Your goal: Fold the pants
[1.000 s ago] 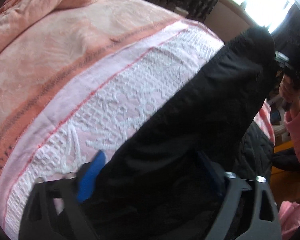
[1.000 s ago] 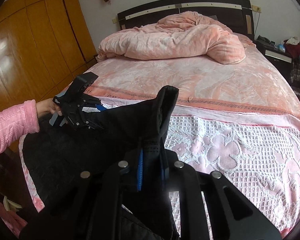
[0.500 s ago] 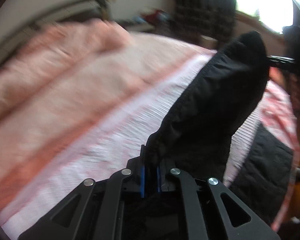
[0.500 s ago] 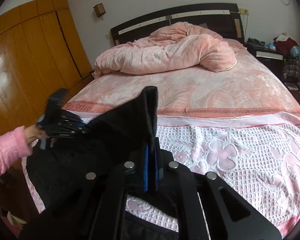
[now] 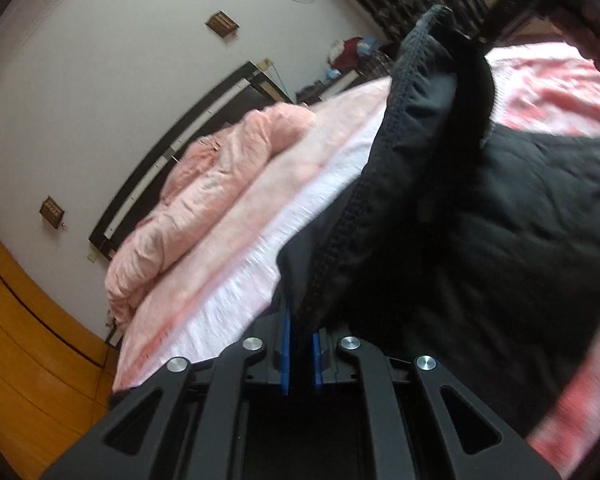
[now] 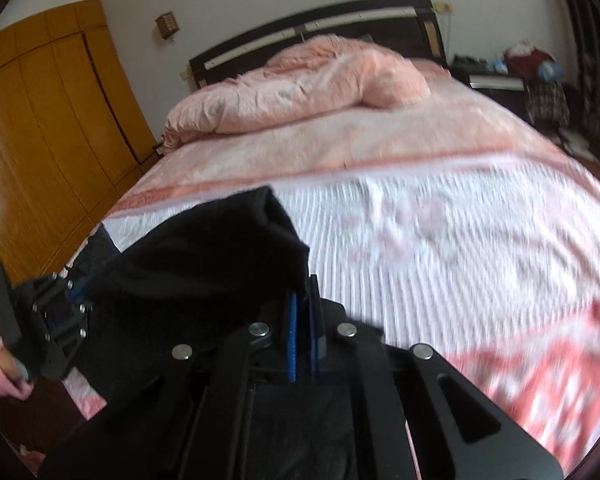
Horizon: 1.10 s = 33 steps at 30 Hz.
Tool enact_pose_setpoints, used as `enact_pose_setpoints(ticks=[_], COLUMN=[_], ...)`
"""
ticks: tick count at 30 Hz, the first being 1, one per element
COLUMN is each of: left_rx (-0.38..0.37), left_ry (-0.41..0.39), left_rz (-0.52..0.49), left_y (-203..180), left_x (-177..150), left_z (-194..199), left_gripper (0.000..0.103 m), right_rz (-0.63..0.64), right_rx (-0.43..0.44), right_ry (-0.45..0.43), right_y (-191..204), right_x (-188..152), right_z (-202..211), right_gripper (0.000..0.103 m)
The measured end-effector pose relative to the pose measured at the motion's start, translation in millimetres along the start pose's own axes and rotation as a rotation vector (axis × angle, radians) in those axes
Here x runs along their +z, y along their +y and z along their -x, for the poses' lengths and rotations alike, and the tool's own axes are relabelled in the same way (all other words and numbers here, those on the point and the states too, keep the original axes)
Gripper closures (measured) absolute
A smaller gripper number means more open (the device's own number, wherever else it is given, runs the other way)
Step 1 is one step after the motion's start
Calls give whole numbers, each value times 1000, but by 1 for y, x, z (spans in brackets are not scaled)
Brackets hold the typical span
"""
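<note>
The black pants (image 5: pixel 460 220) are lifted over the pink and white bedspread (image 6: pixel 440 232). My left gripper (image 5: pixel 300 340) is shut on one edge of the pants, with cloth pinched between its blue pads. My right gripper (image 6: pixel 304 320) is shut on another edge of the pants (image 6: pixel 204 280). In the right wrist view the left gripper (image 6: pixel 72 300) shows at the far left, held by a hand in a pink sleeve, with the pants stretched between the two grippers. The lower part of the pants lies on the bed near its left edge.
A rumpled pink duvet (image 6: pixel 300 84) lies at the head of the bed by the dark headboard (image 6: pixel 320 24). A wooden wardrobe (image 6: pixel 48 120) stands to the left. A nightstand with clutter (image 6: pixel 532 68) stands to the right.
Both grippers have swung with the pants: the left wrist view now faces the headboard, and the left gripper has dropped lower and further left in the right wrist view. Both stay shut on the cloth.
</note>
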<state>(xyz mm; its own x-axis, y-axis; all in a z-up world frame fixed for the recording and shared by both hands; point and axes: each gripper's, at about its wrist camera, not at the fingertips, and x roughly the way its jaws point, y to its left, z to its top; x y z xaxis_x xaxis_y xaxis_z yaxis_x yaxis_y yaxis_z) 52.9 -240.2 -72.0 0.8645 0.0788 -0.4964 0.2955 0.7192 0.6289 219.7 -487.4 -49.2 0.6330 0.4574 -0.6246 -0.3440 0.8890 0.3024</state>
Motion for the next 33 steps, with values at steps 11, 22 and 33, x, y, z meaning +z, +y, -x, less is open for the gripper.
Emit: enact_pose_setpoints(ticks=[11, 22, 33], left_rx=[-138, -301, -470], left_ry=[115, 216, 305], left_rz=[124, 238, 465], left_y=[-34, -63, -18], left_x=[-26, -43, -48], left_z=[29, 28, 15], left_gripper=[91, 89, 49], right_rz=[-109, -120, -129], right_rx=[-35, -106, -187], right_ry=[90, 157, 226], right_y=[-2, -8, -13], right_x=[-85, -102, -113], right_z=[6, 0, -5], right_gripper=[99, 99, 89])
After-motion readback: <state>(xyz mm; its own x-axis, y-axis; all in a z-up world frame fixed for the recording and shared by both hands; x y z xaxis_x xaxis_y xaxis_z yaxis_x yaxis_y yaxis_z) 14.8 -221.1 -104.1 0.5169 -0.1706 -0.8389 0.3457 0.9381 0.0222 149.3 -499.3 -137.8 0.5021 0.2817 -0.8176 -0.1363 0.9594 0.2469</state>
